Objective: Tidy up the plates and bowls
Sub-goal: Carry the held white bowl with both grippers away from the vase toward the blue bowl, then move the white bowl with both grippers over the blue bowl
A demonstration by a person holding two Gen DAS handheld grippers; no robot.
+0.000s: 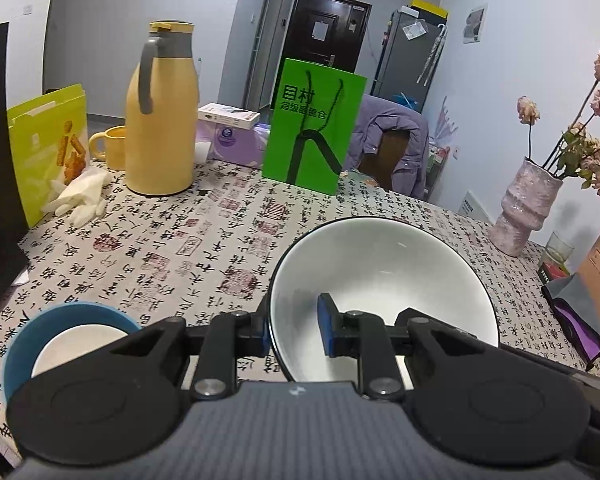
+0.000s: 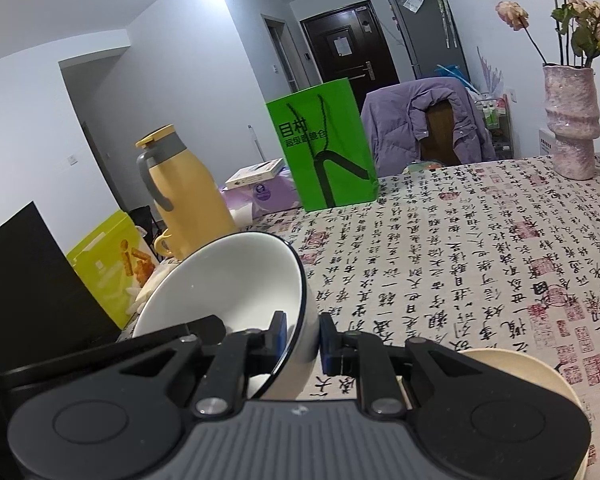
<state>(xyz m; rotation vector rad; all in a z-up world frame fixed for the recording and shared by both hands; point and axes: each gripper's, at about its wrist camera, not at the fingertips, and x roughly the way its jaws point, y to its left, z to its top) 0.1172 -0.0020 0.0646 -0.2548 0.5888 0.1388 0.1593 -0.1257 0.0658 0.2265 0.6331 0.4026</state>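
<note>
left gripper (image 1: 296,330): clamped on the rim of a white bowl (image 1: 384,296); one blue pad inside the bowl, the other outside against the wall.
white bowl (left view): dark-edged rim, tilted toward the camera, held clear of the table (image 1: 180,240), inside looks empty.
right gripper (image 2: 303,340): pinched on the rim of a second white bowl (image 2: 228,284); left pad inside, right pad on the outer wall.
second white bowl: tipped steeply with its mouth facing left, dark rim line, lifted off the cloth. Could be the same style as the first; can't tell from one angle each.
blue bowl (image 1: 66,316): near-left part of the table in the left view, white inside, partly hidden behind the gripper body.
cream bowl (image 2: 512,368): near edge of the table in the right view, just right of the right gripper, mostly hidden by it.
table: covered by a calligraphy-print cloth, middle area bare.
yellow thermos (image 1: 162,116): upright near the far-left corner, grey handle and collar.
yellow mug (image 1: 108,146): just left of the thermos.
green bag (image 1: 314,128): standing at the far edge, black cord handles hanging down its front.
purple tissue pack (image 1: 230,140): between thermos and green bag, a flat white box on top.
pink vase (image 1: 528,206): along the right edge, dried roses in it.
white gloves (image 1: 80,196): crumpled by the left edge, in front of a yellow snack box (image 1: 48,144).
</note>
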